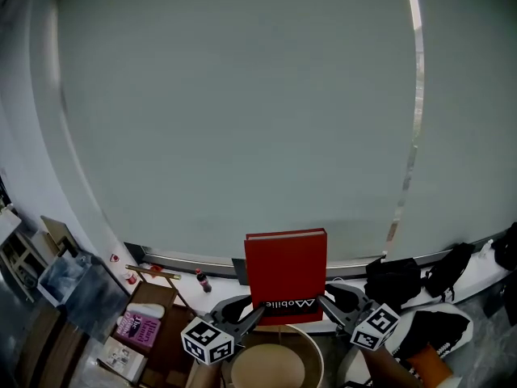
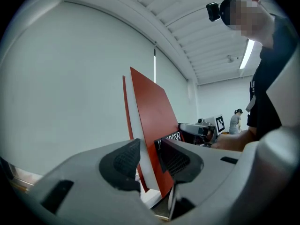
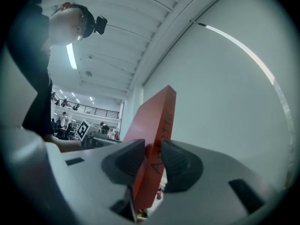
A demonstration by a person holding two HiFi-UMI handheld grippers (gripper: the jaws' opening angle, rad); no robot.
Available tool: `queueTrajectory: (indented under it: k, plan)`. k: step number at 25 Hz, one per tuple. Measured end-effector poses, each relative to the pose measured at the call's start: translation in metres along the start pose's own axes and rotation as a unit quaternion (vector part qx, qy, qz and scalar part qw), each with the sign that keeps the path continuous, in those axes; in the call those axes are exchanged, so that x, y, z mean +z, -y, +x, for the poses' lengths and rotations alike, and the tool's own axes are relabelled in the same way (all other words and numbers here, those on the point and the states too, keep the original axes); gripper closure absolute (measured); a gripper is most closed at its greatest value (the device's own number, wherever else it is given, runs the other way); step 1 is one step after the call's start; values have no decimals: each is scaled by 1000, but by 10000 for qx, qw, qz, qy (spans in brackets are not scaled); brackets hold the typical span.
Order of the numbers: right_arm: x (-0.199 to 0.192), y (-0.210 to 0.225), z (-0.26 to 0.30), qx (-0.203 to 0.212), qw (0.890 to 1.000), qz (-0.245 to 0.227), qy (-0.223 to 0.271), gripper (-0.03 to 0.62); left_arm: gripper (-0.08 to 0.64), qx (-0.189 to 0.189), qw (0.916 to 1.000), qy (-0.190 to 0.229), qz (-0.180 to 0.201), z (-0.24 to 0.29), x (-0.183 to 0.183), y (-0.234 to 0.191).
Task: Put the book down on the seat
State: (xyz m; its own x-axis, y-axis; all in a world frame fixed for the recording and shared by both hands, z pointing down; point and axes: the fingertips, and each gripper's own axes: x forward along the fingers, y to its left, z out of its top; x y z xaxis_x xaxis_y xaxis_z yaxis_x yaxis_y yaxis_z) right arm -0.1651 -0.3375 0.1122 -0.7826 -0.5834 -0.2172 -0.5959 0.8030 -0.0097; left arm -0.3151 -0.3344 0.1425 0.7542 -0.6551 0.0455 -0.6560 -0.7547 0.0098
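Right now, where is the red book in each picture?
Head view: red book at bottom centre, upright.
Left gripper view: in the middle, white page edge showing.
Right gripper view: in the middle, leaning, lettered spine showing.
Shared landmark: the big pale wall behind it.

One book (image 1: 287, 269), one seat (image 1: 271, 368), one bottle (image 1: 202, 281), two grippers (left gripper (image 1: 255, 311), right gripper (image 1: 326, 298)) and perhaps three dark bags (image 1: 393, 280) are counted.

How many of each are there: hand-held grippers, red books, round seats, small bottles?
Grippers: 2, the left gripper and the right gripper, both clamped on the book
Red book: 1
Round seat: 1
Small bottle: 1
Total: 5
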Motion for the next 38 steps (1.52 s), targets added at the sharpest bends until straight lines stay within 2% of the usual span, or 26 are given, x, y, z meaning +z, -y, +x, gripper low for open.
queueTrajectory:
  k: [4,10,13,17,21,27,32,38]
  plan:
    - [9,7,-8,-61,10000,-24,9,471,410,-121,9999,-14,57,11,8,5]
    - [13,8,-35,-525,9986,-99,2,472,411,-582,9983,14,61,28,5,20]
    - [19,7,-51,-835,9964,-135,103,472,411,-931,9956,28,24,39,3,30]
    - [17,2,-83,-1508,9882,-252,-125,472,413,-1596,9872,4,-18,58,-3,51]
    - [16,-6,-126,-2226,9740,-399,-125,472,413,-2276,9737,8,-26,74,-10,82]
    - [27,-38,-202,-3242,9438,-596,-217,472,414,-3283,9445,87,-62,90,-19,154]
    - [40,-67,-251,-3854,9190,-764,-336,473,414,-3930,9193,165,-101,95,-18,209]
    - [61,-97,-306,-4401,8922,-954,-348,474,416,-4520,8916,193,-173,99,-15,273]
